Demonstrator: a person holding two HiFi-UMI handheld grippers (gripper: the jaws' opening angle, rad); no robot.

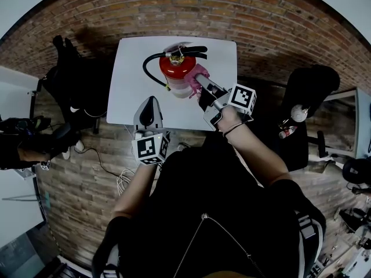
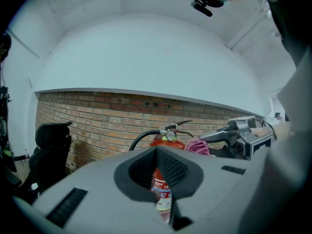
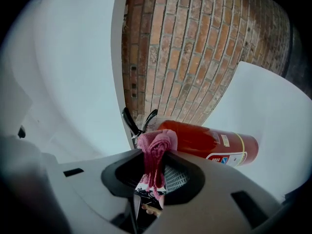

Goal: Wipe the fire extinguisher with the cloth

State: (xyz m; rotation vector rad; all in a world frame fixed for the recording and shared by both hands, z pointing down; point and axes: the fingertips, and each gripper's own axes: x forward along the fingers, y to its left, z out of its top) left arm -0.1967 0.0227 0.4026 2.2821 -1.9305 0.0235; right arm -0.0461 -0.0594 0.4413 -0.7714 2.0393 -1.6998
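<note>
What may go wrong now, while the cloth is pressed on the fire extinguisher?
1. The fire extinguisher stands free on the table. The left tongs are shut and apart from it, so a sideways push from the right tongs may tip or slide it.
2. The cloth sits close to the handle and might snag there.

The red fire extinguisher stands upright at the upper centre of the head view, with a black lever and gauge on top and its black hose looping out toward the frame's left. The pink cloth, bunched into folds, is pinched between the right gripper's jaws and lies against the cylinder's right side.
</note>
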